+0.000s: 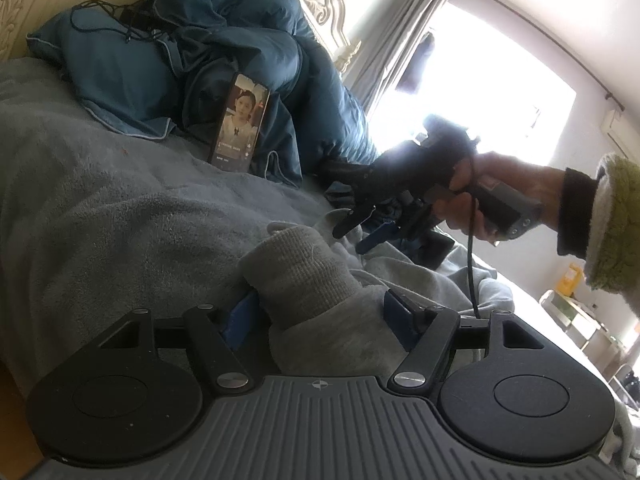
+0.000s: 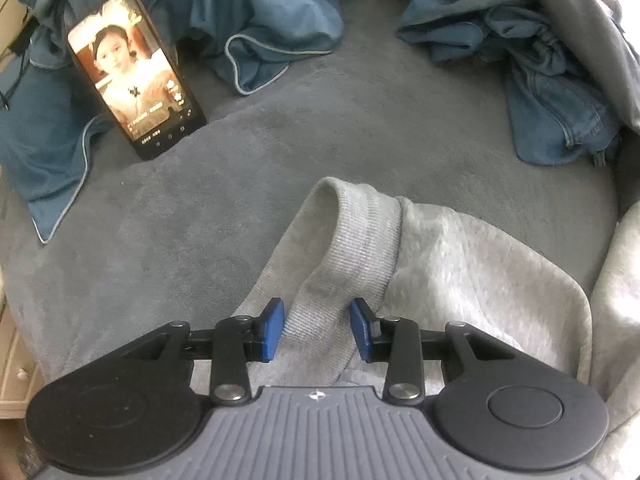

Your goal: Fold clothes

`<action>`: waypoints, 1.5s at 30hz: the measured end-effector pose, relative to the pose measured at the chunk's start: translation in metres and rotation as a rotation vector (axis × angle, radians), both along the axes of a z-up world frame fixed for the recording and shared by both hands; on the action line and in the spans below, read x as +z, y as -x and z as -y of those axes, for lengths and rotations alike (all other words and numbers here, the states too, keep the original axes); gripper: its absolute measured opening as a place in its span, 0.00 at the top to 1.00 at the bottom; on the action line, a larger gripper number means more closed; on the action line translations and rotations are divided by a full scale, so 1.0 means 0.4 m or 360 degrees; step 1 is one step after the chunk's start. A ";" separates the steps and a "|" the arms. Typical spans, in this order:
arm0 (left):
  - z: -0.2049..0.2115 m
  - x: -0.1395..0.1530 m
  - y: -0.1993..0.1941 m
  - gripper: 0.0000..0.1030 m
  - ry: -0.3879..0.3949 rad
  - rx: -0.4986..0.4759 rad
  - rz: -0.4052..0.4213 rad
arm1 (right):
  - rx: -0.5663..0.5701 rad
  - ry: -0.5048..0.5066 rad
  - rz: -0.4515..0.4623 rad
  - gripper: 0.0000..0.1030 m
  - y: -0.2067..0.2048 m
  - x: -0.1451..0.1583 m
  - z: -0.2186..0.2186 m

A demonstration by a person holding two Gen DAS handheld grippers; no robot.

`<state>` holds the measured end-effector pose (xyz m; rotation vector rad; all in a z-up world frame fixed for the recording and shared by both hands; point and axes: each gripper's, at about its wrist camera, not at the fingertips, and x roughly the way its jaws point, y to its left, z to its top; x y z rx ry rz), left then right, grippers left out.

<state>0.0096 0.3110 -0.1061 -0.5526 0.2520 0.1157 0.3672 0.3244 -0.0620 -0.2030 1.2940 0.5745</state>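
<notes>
On the grey bed blanket [image 2: 360,128] the light grey sweatshirt [image 2: 460,248] lies rumpled, its ribbed cuff [image 2: 360,232] between the right claw [image 2: 317,328] pads, seemingly not yet pinched, while the left claw [image 1: 320,316] clamps a bunched grey fold.

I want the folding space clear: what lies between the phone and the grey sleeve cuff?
Only bare grey blanket separates the phone from the sleeve cuff, shown best in the right wrist view.

jeans [image 2: 560,92] cut off at edge, window [image 1: 480,92] perhaps overexposed
</notes>
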 end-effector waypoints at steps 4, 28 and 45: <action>0.003 0.001 -0.005 0.31 -0.0003 -0.0001 -0.0011 | 0.0045 0.0014 0.0025 0.63 -0.002 -0.012 -0.017; -0.012 -0.014 -0.049 0.30 0.0041 0.0064 -0.0112 | 0.0128 -0.0304 0.0638 0.94 0.049 0.120 0.026; -0.047 -0.013 -0.086 0.33 0.0188 0.0058 -0.0223 | 0.0247 -0.0251 0.0706 1.00 0.003 -0.096 -0.085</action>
